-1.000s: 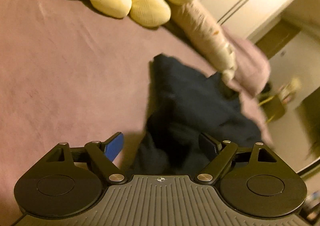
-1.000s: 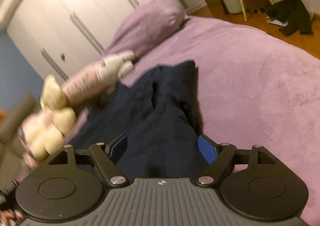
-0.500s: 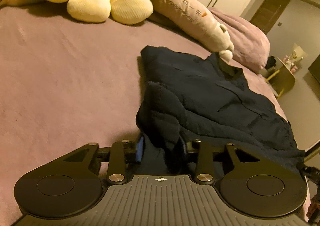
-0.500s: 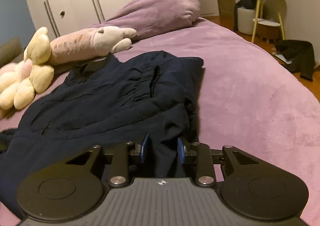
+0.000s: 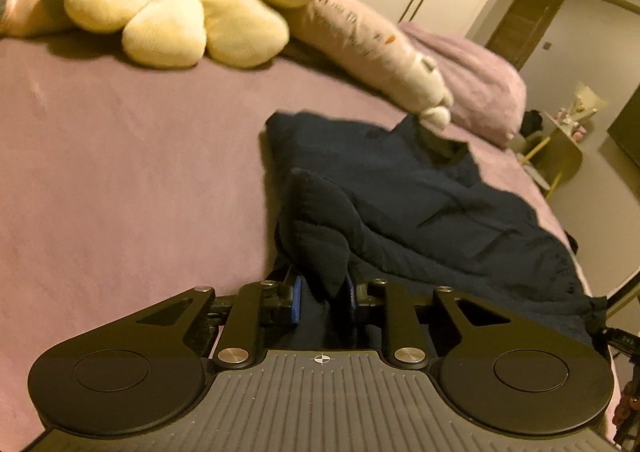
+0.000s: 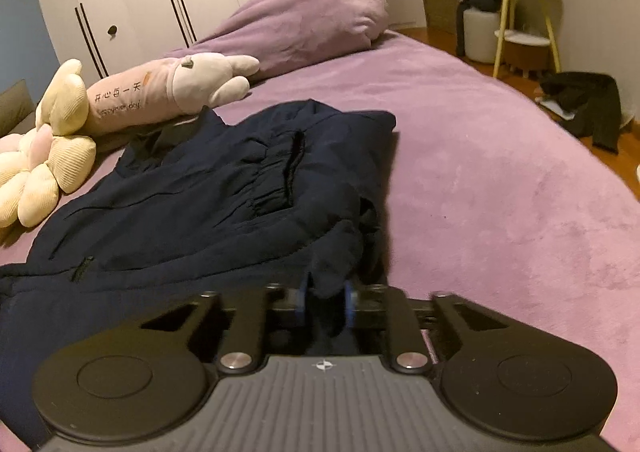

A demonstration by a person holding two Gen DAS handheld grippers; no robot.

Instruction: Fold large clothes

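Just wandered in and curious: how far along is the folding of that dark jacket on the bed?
Early. The dark navy padded jacket lies spread, rumpled, on the purple bed cover. In hand: left tongs and right tongs have just closed on its near edge. Left: every fold.

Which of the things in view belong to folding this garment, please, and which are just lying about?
Part of the job:
- dark blue jacket
- left claw, jaws just closed on its edge
- right claw, jaws just closed on its edge
- purple bed it lies on

Just lying about:
- flower cushion
- long plush toy
- purple pillow
- black clothes on the floor
- yellow side table
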